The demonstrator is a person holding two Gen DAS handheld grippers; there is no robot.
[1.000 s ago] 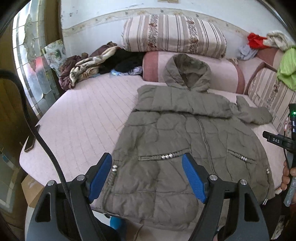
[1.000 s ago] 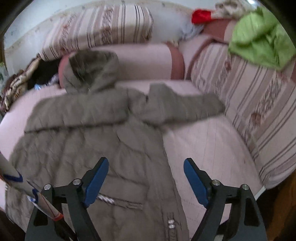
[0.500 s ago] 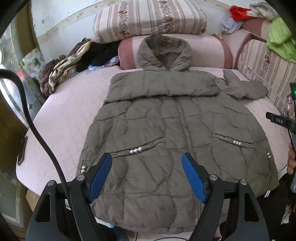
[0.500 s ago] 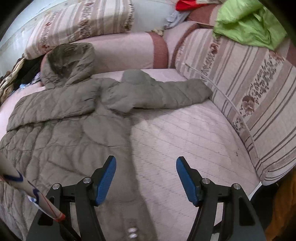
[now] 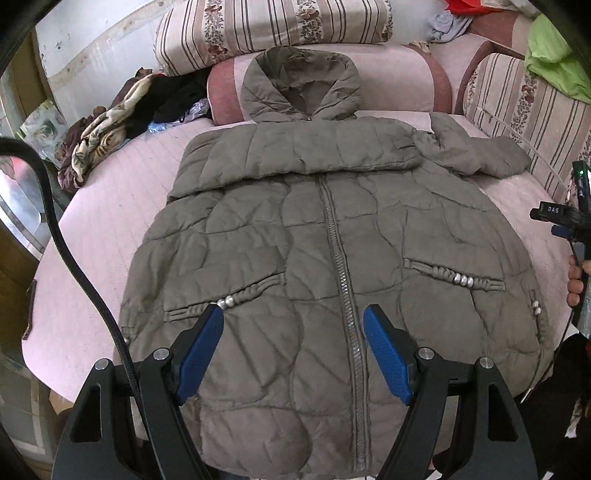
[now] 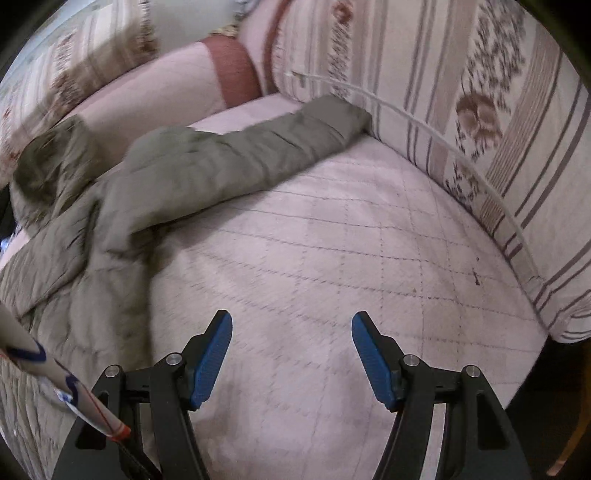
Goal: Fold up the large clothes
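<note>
An olive quilted hooded jacket [image 5: 325, 236] lies face up on the pink bed, zip closed, hood at the far side. One sleeve is folded across its chest; the other sleeve [image 6: 258, 151] stretches right toward the striped cushion. My left gripper [image 5: 293, 350] is open and empty above the jacket's lower front. My right gripper [image 6: 291, 350] is open and empty over bare mattress, right of the jacket. Part of the right gripper unit also shows at the right edge of the left wrist view [image 5: 569, 221].
Striped cushions [image 5: 273, 33] line the back and right side [image 6: 480, 129] of the bed. A heap of clothes [image 5: 122, 118] sits at the back left, a green cloth [image 5: 554, 66] on the right cushions. The pink quilted mattress [image 6: 351, 258] drops off at the front.
My left gripper moved right to sit centred over the jacket's lower front. My right gripper swung right off the jacket toward the outstretched sleeve and bare mattress. Both stayed open.
</note>
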